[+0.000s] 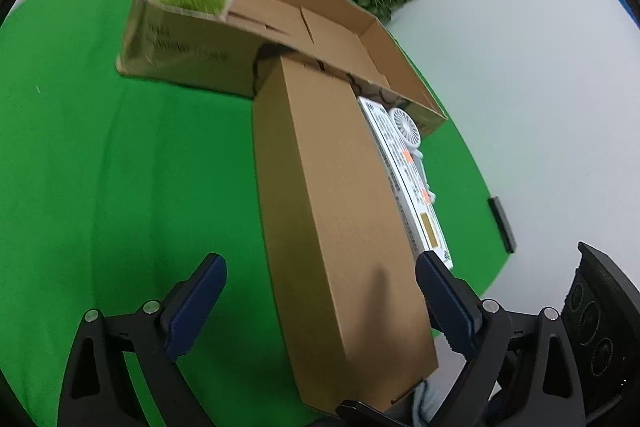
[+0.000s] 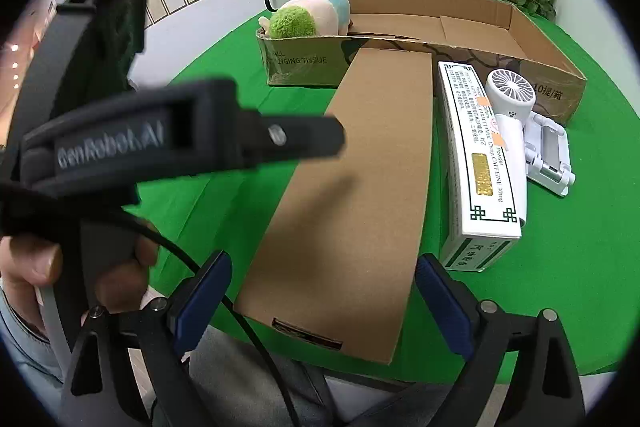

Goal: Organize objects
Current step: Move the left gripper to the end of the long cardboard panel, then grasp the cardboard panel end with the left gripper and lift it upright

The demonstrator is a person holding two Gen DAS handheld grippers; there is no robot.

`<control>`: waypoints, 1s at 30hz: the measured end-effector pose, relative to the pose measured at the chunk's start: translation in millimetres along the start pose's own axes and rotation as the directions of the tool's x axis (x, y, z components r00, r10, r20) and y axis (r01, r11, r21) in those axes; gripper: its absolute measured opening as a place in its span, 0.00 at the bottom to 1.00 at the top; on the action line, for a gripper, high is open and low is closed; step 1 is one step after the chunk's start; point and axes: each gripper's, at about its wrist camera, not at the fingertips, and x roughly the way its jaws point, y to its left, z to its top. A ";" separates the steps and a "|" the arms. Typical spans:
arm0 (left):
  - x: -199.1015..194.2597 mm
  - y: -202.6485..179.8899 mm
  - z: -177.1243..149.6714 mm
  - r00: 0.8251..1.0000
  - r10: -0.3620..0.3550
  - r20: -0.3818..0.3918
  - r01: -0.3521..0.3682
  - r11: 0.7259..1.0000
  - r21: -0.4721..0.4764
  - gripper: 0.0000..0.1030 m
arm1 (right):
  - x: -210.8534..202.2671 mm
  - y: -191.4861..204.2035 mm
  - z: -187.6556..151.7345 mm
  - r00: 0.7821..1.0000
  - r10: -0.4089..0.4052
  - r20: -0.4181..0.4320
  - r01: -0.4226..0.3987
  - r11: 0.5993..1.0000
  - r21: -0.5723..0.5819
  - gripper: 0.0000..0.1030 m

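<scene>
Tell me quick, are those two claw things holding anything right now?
Left gripper: jaws wide open, holding nothing, either side of the long brown box.
Right gripper: jaws wide open, empty too, over the same box's near end.
</scene>
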 end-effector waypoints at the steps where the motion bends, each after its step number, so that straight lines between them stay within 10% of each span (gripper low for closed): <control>1: 4.9 2.3 -0.4 1.000 -0.012 -0.022 0.011 1.000 -0.014 0.91 | 0.6 -0.7 0.4 1.000 -0.001 0.001 0.001 1.000 0.003 0.91; 30: 36.8 2.4 0.4 0.972 -0.172 -0.162 0.147 0.977 -0.155 0.89 | -13.1 -4.5 -13.2 0.995 0.096 0.023 -0.098 0.993 0.068 0.86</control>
